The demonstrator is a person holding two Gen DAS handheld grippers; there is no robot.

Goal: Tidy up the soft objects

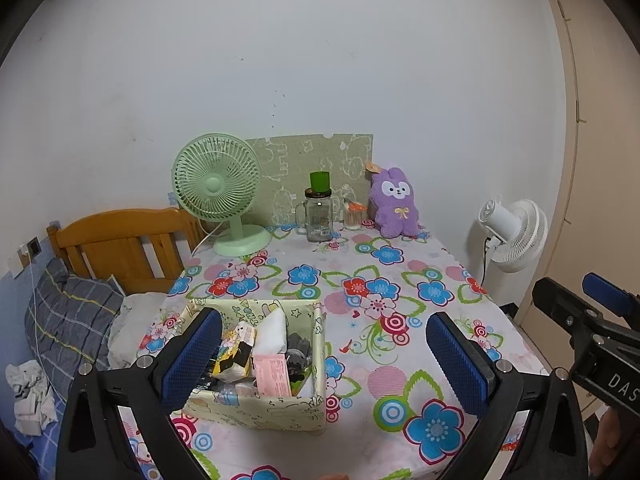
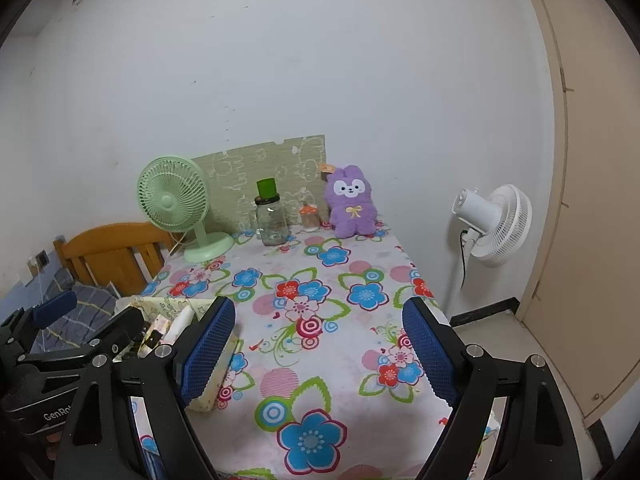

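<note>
The fabric storage box (image 1: pixel 256 360), pale green with cartoon prints, sits at the lower left of the left wrist view, at the near left part of the floral tablecloth (image 1: pixel 400 280). Its left wall is hidden behind the left gripper (image 1: pixel 324 354)'s blue pad, and its contents are a jumble: a white soft bundle, something grey, a pink packet and yellow-black wrappers, none clear enough to name. In the right wrist view only a corner of the box shows at centre left, the rest masked by gripper frames.

The left gripper stands wide apart, nothing between its pads. The right gripper (image 2: pixel 320 350) is likewise spread, with bare cloth between its fingers.

Open cloth fills the centre and right of both views. The table's right edge drops off toward a white standing fan (image 2: pixel 496 224) and a beige door; on the left lies a bed with a wooden headboard (image 1: pixel 124 240).

The purple plush bunny (image 1: pixel 394 202) sits upright against the wall at the far edge, beside a small orange-topped jar (image 1: pixel 354 216), a glass jar (image 1: pixel 319 216) with a green cap, and a green desk fan (image 1: pixel 218 192).
</note>
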